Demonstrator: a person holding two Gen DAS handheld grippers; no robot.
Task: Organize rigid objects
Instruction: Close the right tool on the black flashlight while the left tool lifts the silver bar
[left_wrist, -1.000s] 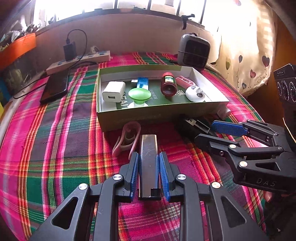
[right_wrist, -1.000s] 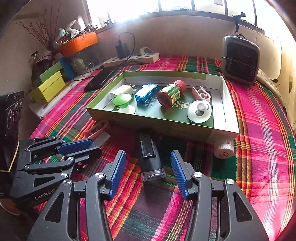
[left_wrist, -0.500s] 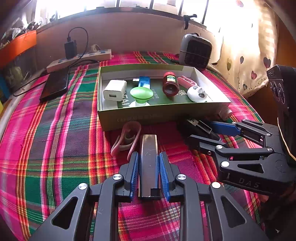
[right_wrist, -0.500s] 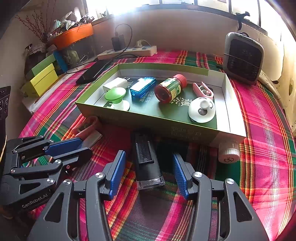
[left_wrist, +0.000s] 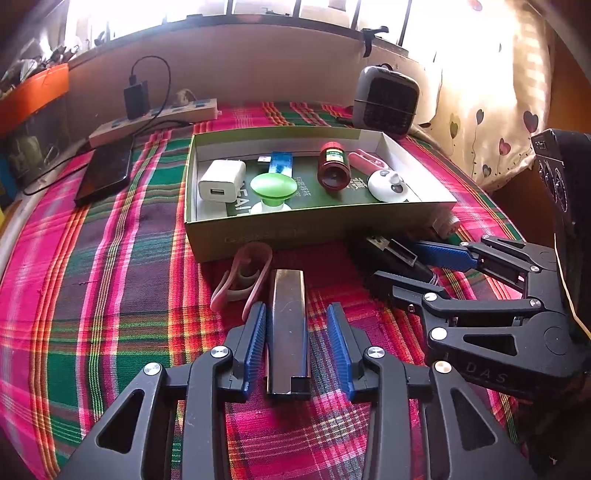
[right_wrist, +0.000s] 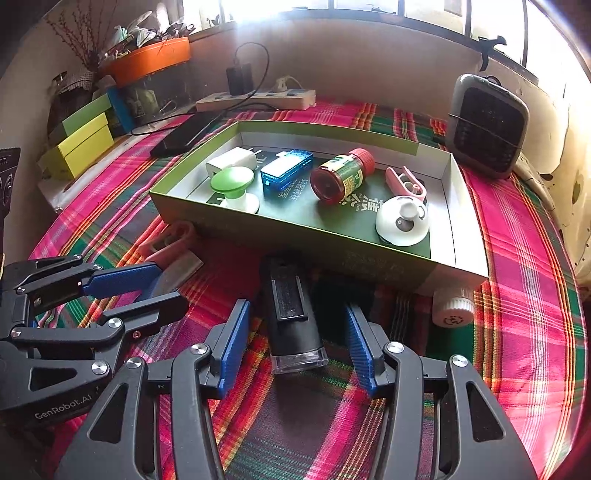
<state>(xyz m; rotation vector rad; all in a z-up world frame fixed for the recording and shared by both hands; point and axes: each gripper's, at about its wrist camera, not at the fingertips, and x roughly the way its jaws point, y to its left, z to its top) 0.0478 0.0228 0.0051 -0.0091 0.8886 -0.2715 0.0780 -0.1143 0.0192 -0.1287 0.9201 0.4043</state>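
The left gripper (left_wrist: 297, 345) is opening, its blue pads now clear of the flat metal bar (left_wrist: 288, 328) that lies between them on the plaid cloth, with a pink clip (left_wrist: 242, 280) just beyond. The right gripper (right_wrist: 295, 343) is closing, its pads not yet touching the black device (right_wrist: 291, 314) lying between them. Past both sits the green box (right_wrist: 369, 258), holding a white charger (left_wrist: 221, 181), a green knob (left_wrist: 272, 188), a blue gadget (right_wrist: 286, 171), a red bottle (right_wrist: 341, 175) and a white round piece (right_wrist: 402, 221).
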